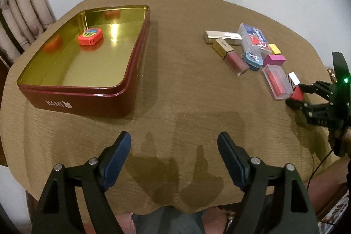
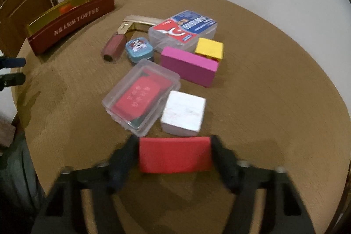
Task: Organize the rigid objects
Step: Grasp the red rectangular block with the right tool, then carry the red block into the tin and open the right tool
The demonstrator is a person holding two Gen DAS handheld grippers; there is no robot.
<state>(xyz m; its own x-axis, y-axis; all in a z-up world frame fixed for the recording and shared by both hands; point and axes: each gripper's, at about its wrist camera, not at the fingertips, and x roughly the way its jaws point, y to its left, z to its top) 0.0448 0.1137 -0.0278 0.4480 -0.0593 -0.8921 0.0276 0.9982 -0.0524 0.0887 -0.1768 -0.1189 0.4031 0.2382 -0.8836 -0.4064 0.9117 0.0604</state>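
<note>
With one orange item already in tin, your right gripper jaws clamp red block at surface; left gripper jaws gape empty; nine-odd pieces await.

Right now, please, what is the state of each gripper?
Left gripper: open, holding nothing, above the bare table.
Right gripper: closed on the red block.
</note>
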